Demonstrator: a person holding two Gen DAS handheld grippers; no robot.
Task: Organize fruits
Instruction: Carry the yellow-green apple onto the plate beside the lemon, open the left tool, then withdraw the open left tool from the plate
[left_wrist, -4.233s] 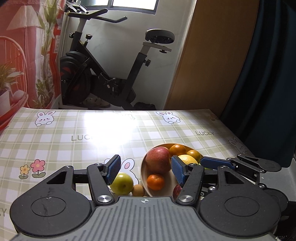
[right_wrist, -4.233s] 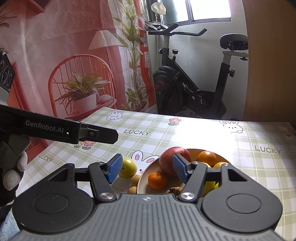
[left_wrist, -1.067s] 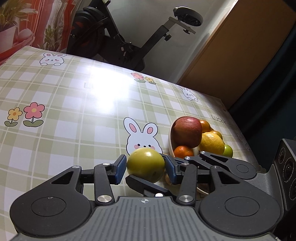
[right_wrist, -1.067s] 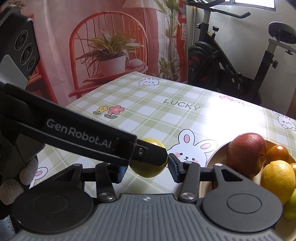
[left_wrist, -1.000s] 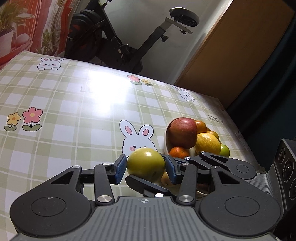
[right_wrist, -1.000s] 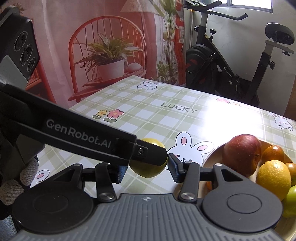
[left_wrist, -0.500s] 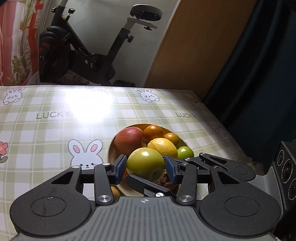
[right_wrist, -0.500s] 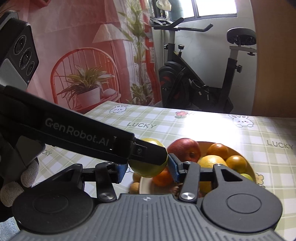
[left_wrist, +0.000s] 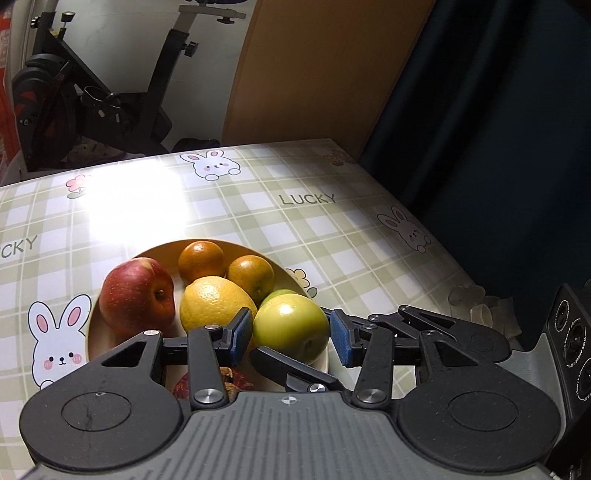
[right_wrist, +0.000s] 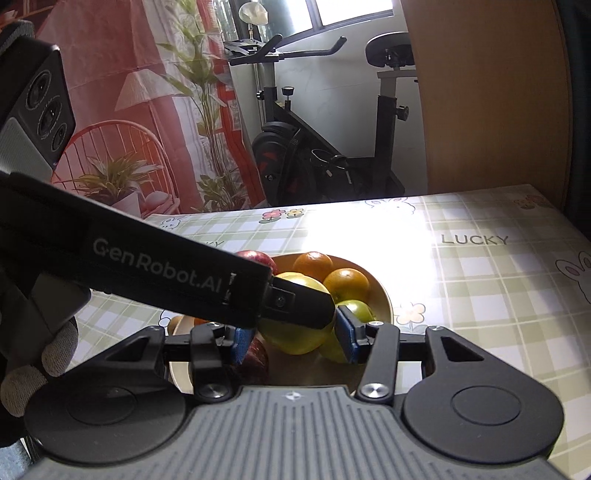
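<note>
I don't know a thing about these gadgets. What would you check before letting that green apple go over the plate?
1. Green apple sits between the left tool pads: ok.
2. Apple is over the plate, not the tablecloth: ok.
3. Free spot beneath it: cannot tell, the apple hides it.
4. Right tool clear of the apple: not ok, one of its fingers crosses just below it.
5. Lemon and red apple lie settled: ok.
</note>
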